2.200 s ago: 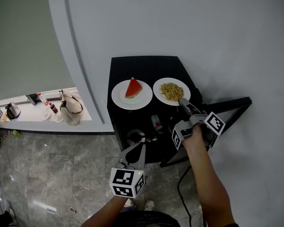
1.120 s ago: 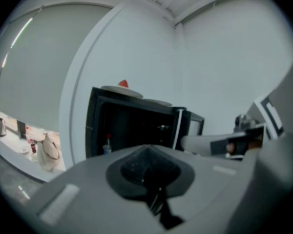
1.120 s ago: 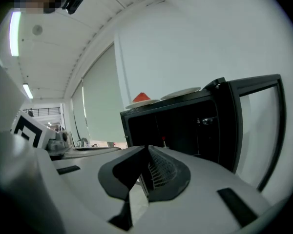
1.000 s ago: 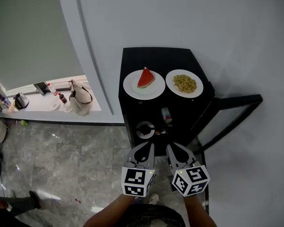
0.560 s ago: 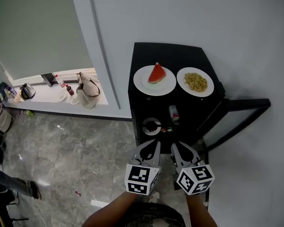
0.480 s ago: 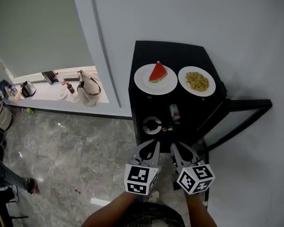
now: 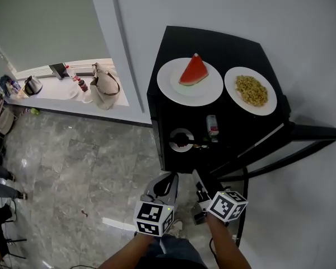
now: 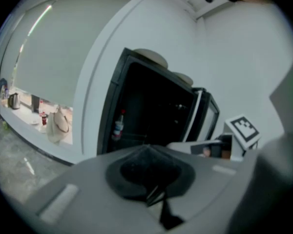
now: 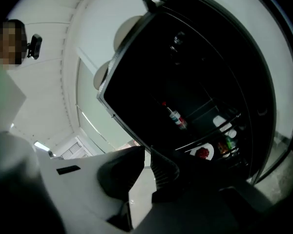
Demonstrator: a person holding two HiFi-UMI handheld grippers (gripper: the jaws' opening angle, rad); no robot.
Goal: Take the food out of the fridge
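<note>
my left gripper and right gripper hang low and side by side before the open fridge. both are pinched together with nothing in them, parked there, i'd guess, because two plates are already out. just past them, inside the fridge, a small dish and a bottle sit on the shelves. further on, on the fridge top, the watermelon plate and the rice plate rest near each other, not touching. a couple of seconds back my right gripper was up at the rice plate - since then both have dropped together.
</note>
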